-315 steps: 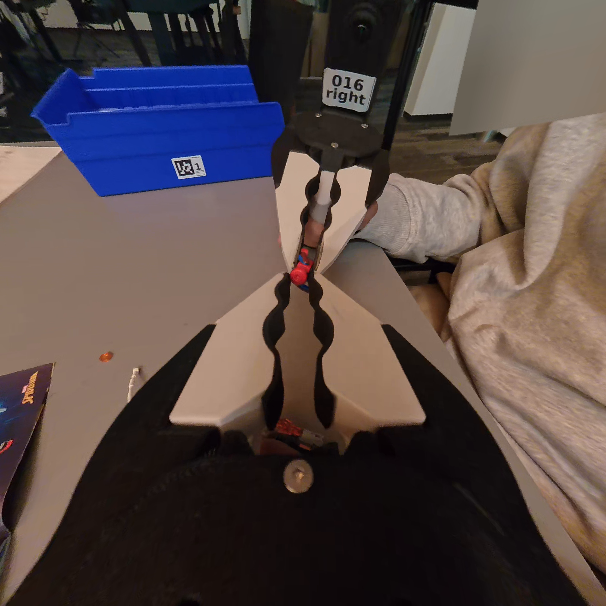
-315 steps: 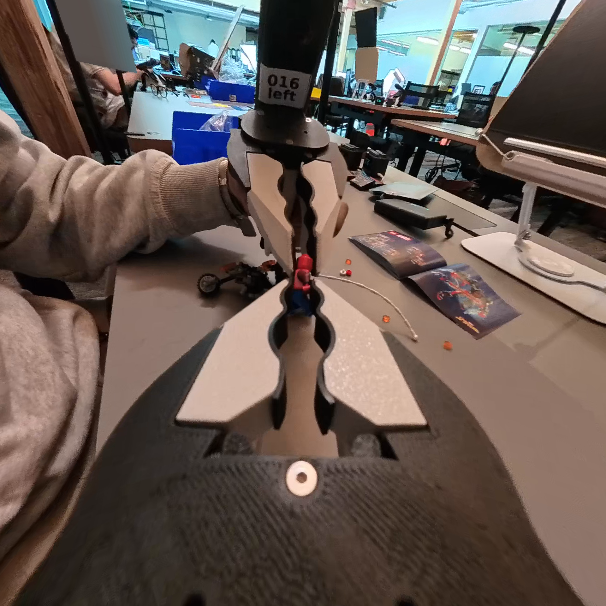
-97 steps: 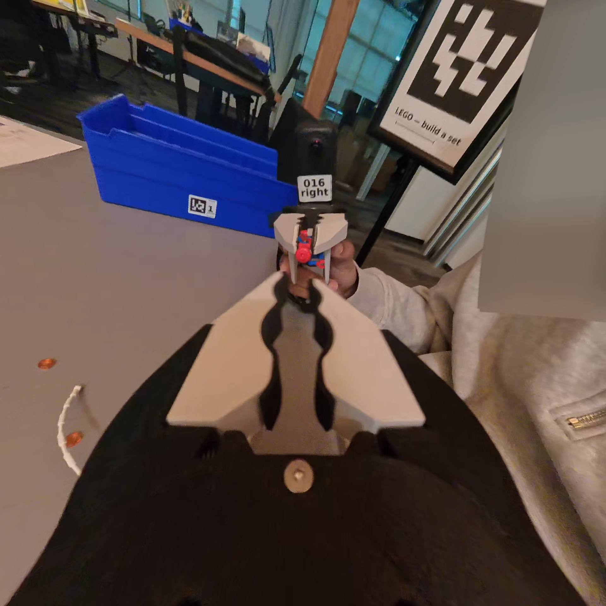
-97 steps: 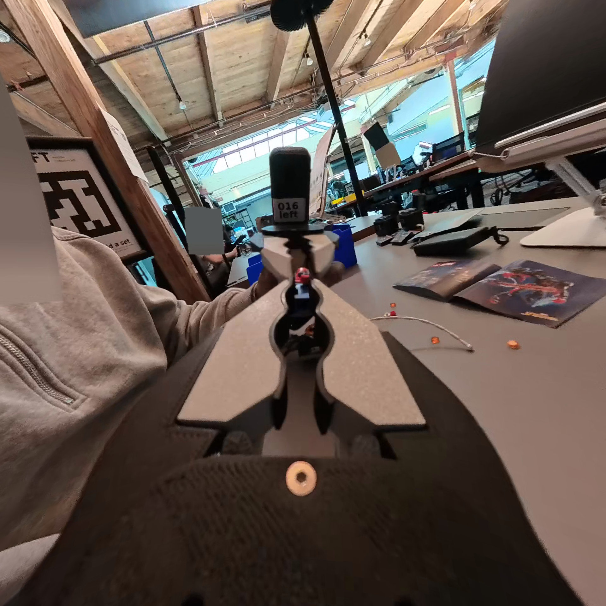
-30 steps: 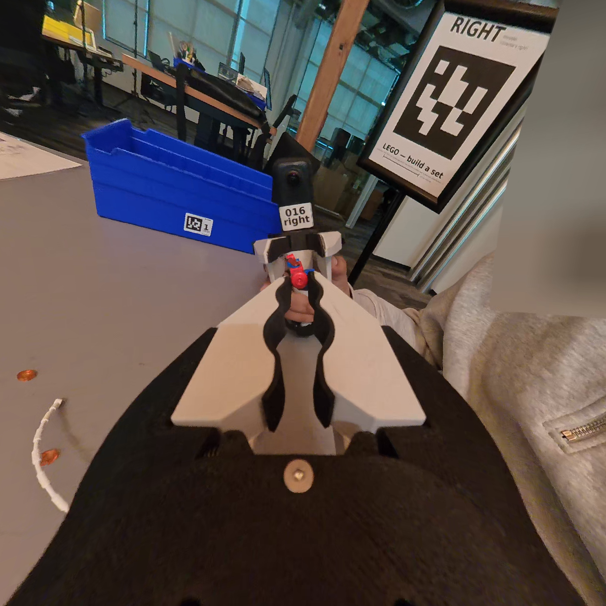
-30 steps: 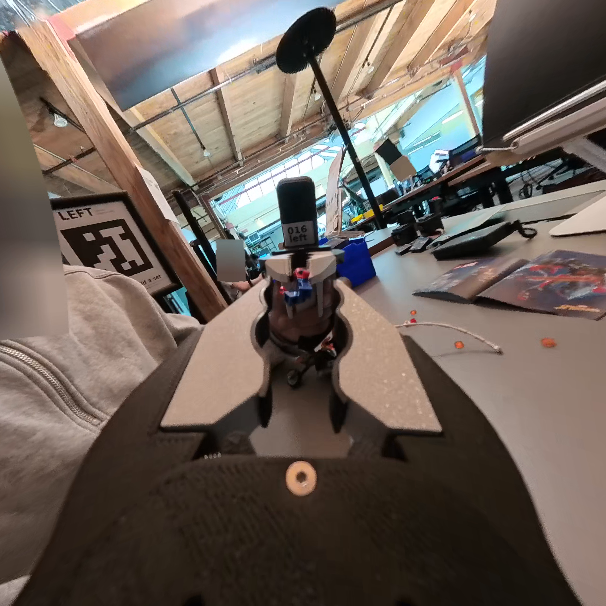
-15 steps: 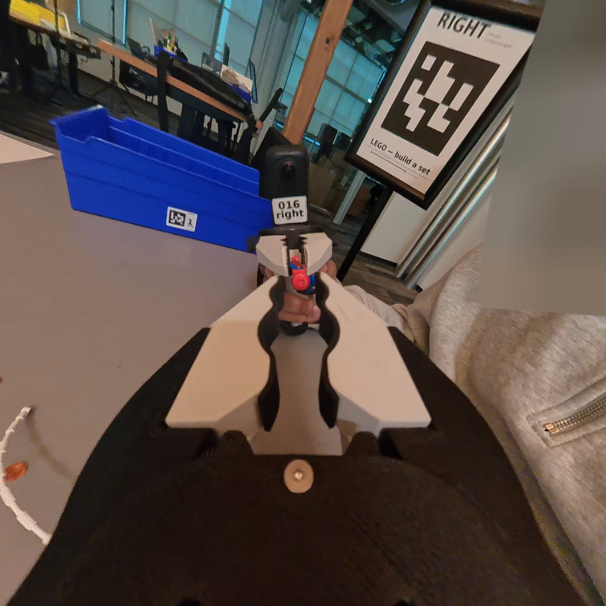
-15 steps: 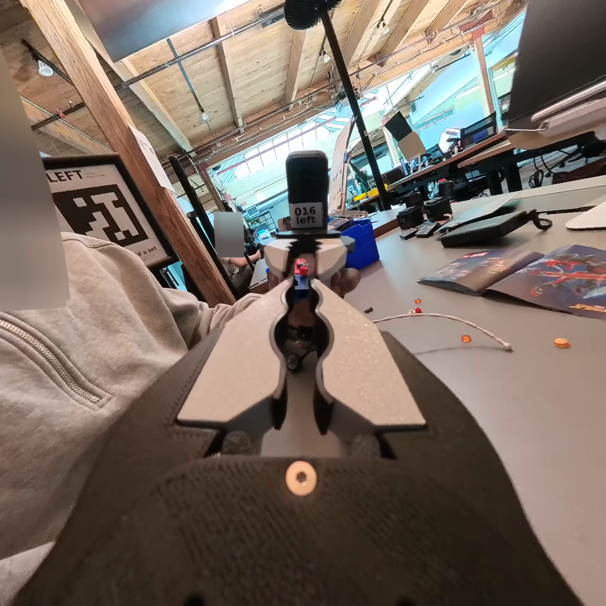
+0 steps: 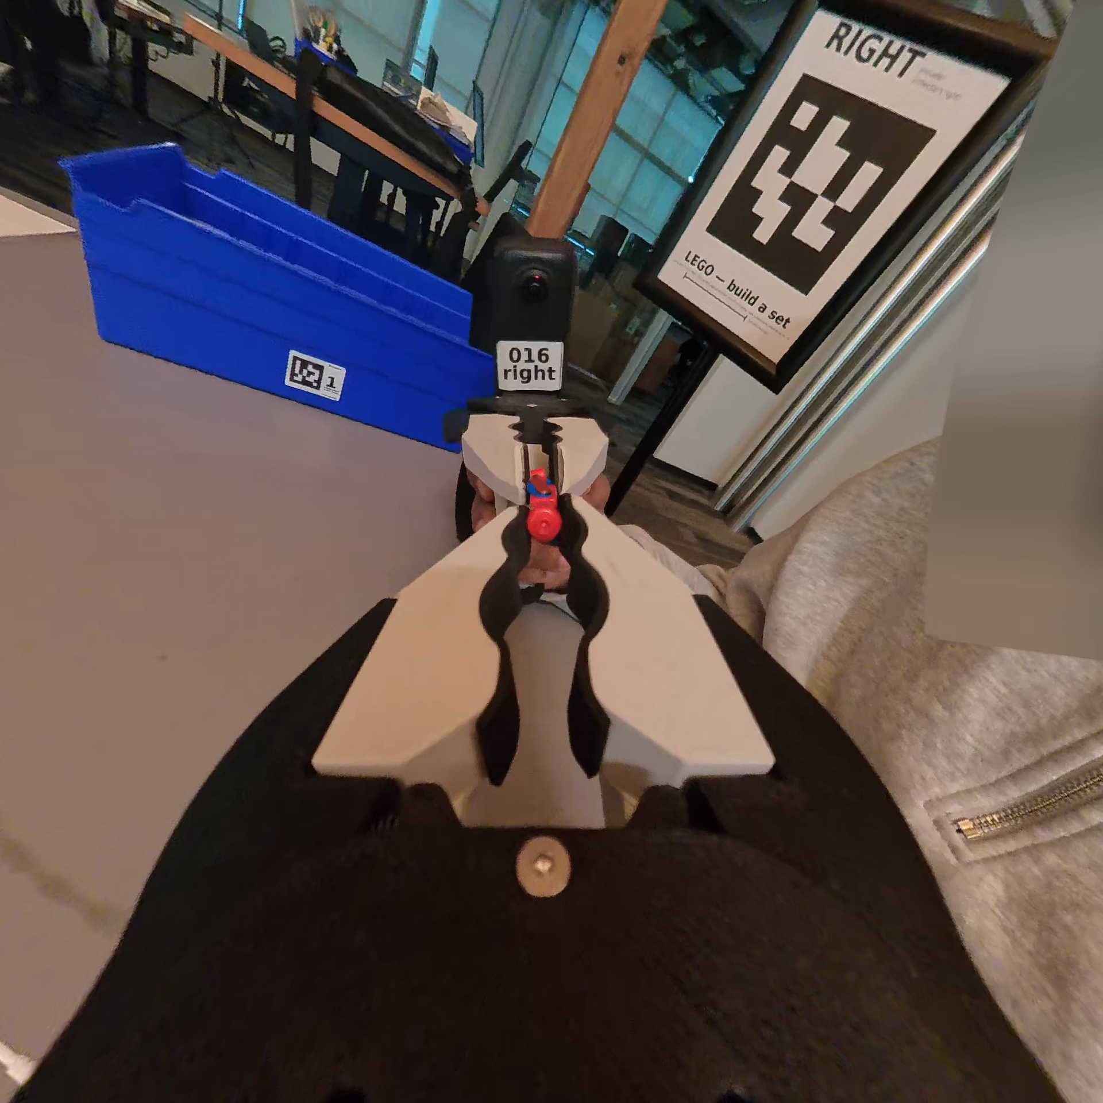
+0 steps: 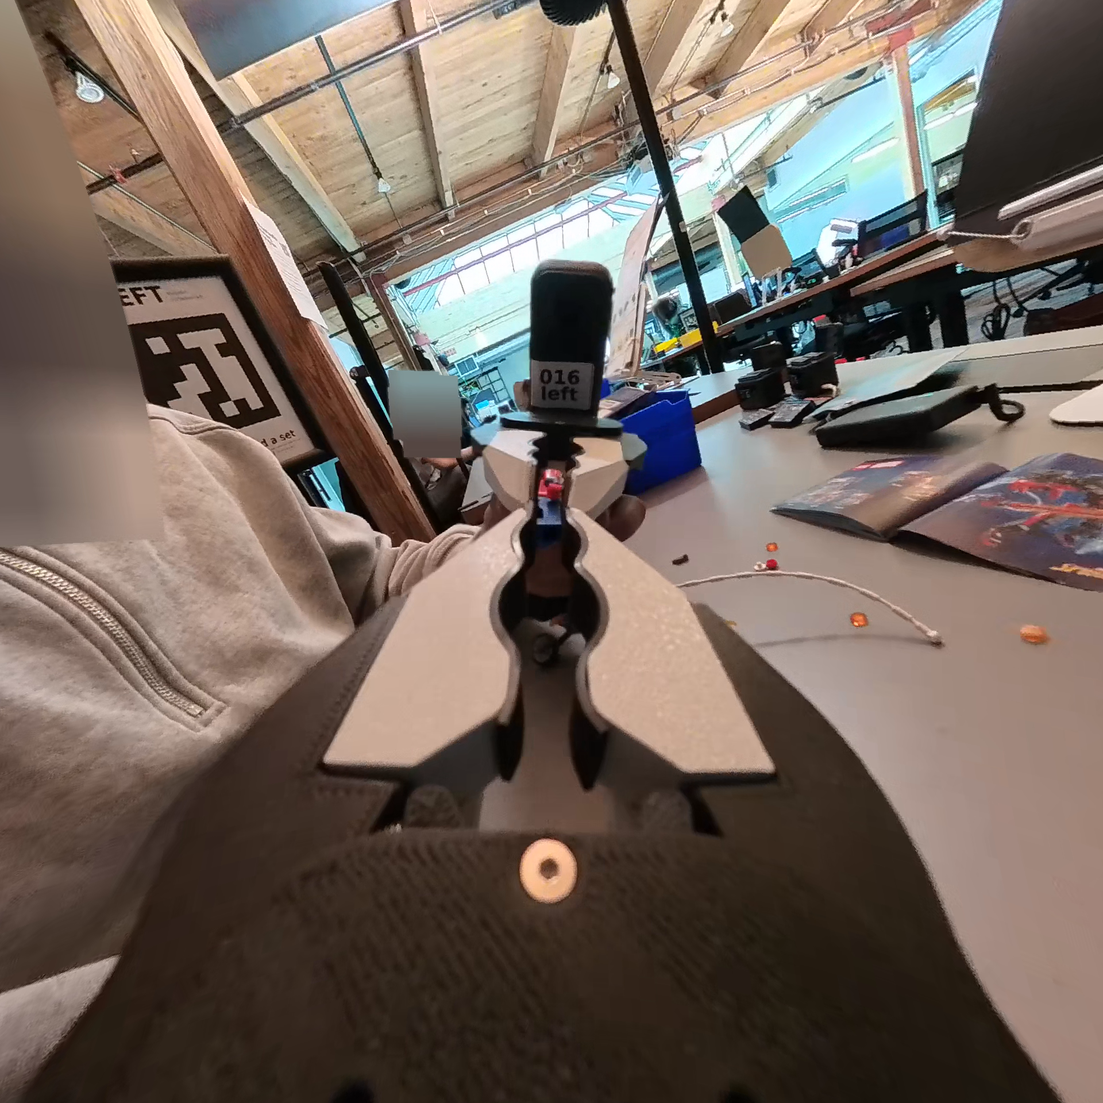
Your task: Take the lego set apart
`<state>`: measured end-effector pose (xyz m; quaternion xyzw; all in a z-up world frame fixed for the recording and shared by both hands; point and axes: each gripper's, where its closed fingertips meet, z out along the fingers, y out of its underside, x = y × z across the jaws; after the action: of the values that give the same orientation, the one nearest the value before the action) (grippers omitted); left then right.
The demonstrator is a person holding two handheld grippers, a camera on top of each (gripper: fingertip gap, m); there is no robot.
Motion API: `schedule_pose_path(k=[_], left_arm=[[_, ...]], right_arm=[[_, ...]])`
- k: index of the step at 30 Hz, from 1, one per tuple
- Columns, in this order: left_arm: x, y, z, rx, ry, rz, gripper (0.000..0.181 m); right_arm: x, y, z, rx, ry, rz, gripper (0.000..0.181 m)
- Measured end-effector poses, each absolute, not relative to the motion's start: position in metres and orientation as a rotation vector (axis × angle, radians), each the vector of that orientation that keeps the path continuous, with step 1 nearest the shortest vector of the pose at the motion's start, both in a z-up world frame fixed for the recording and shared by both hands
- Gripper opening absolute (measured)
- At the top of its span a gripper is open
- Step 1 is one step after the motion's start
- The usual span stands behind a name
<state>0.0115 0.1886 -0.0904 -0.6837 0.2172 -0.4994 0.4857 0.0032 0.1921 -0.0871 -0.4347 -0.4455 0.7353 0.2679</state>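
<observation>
A small red and blue lego minifigure [image 9: 543,524] is held in the air between the two grippers, which meet tip to tip. My left gripper [image 9: 543,516] is shut on its red head end. My right gripper [image 10: 548,522] is shut on its blue leg end [image 10: 548,531]. The right gripper [image 9: 540,477] faces me in the left wrist view. The left gripper [image 10: 552,477] faces me in the right wrist view, with the red part [image 10: 549,484] between its fingers. I cannot tell whether the figure's parts have come apart.
A blue bin [image 9: 268,310] stands at the grey table's far side. An open booklet [image 10: 955,513], a white string [image 10: 806,582], small orange studs [image 10: 1032,632] and black cases [image 10: 895,418] lie on the table. A lego wheel [image 10: 546,647] shows below the fingers. A person's grey sleeves are close by. My two grippers' fingertips are within a few centimetres of each other.
A second ago my right gripper was open and farther from the left one. It has since shut on the figure's blue end, and the two grippers now meet tip to tip.
</observation>
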Motion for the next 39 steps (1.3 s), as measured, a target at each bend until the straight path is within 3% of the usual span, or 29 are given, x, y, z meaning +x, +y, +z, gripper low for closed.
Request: schedule_pose_path(k=[10, 12, 14, 22, 31, 33, 37, 39], left_arm=[[0.005, 0.191, -0.082, -1.661, 0.436, -1.207, 0.009], [-0.061, 0.195, -0.038, -1.454, 0.194, -1.272, 0.007], [-0.096, 0.2, -0.031, -1.471, 0.177, -1.076, 0.008], [-0.065, 0.198, -0.047, -1.543, 0.307, -1.116, 0.008], [-0.057, 0.201, -0.064, -1.6, 0.315, -1.201, 0.008], [-0.054, 0.2, -0.065, -1.597, 0.315, -1.245, 0.008], [-0.046, 0.198, -0.072, -1.621, 0.362, -1.272, 0.008], [-0.042, 0.197, -0.075, -1.638, 0.39, -1.254, 0.008]], right_arm=[[0.006, 0.196, -0.083, -1.165, -1.16, 1.98, 0.005], [0.045, 0.237, -0.061, -1.073, -0.872, 2.092, 0.004], [0.058, 0.253, -0.061, -1.08, -0.825, 1.994, 0.004], [-0.011, 0.245, -0.135, -1.513, -1.116, 1.525, 0.006], [-0.032, 0.278, -0.196, -2.087, -0.904, 1.472, 0.007], [-0.032, 0.279, -0.196, -2.092, -0.886, 1.498, 0.012], [-0.024, 0.281, -0.174, -1.943, -0.832, 1.559, 0.04], [-0.018, 0.274, -0.149, -1.753, -0.85, 1.625, 0.043]])
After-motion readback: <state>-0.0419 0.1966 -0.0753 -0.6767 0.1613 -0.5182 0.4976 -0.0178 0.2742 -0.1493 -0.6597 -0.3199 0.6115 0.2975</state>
